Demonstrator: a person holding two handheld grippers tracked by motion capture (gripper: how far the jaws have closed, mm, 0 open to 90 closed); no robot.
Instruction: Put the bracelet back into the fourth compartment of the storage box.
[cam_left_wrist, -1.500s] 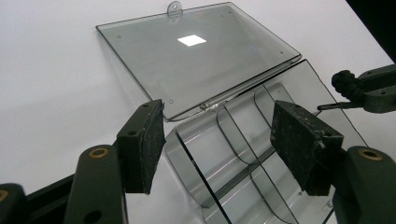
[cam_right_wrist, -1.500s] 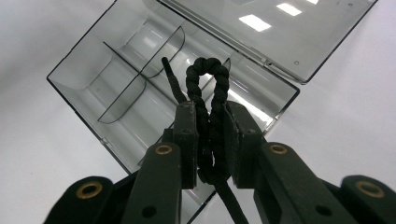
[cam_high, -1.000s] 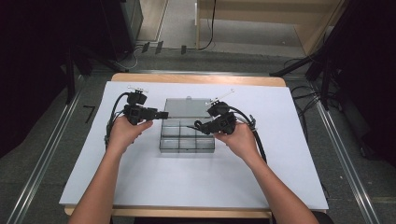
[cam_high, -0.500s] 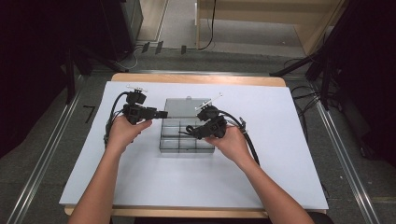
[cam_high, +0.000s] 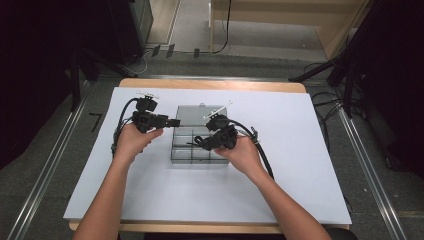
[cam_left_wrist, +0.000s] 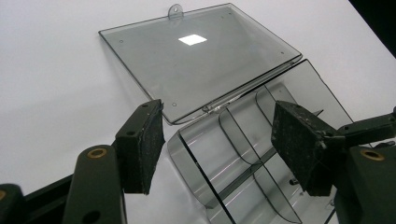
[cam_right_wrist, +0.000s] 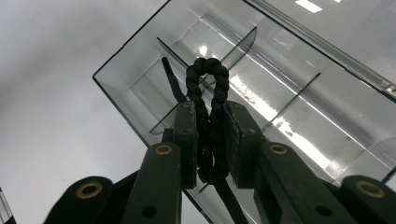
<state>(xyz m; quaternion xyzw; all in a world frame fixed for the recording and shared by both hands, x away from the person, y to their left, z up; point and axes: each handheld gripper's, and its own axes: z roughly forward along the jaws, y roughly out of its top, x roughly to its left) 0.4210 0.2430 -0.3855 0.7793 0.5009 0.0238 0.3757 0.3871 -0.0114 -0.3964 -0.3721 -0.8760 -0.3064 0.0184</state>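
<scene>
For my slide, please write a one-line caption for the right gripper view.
Right tongs shut on a knotted black cord above the open clear compartment box.

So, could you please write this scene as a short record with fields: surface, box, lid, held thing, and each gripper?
surface: white sheet on a wooden table
box: clear plastic box with divided compartments, lying on the sheet
lid: clear lid open, laid flat behind the box
held thing: black cord, looped, hanging over a compartment
left gripper: jaws open, around the box's near corner, pads not touching it
right gripper: shut on the black cord, above the box
</scene>
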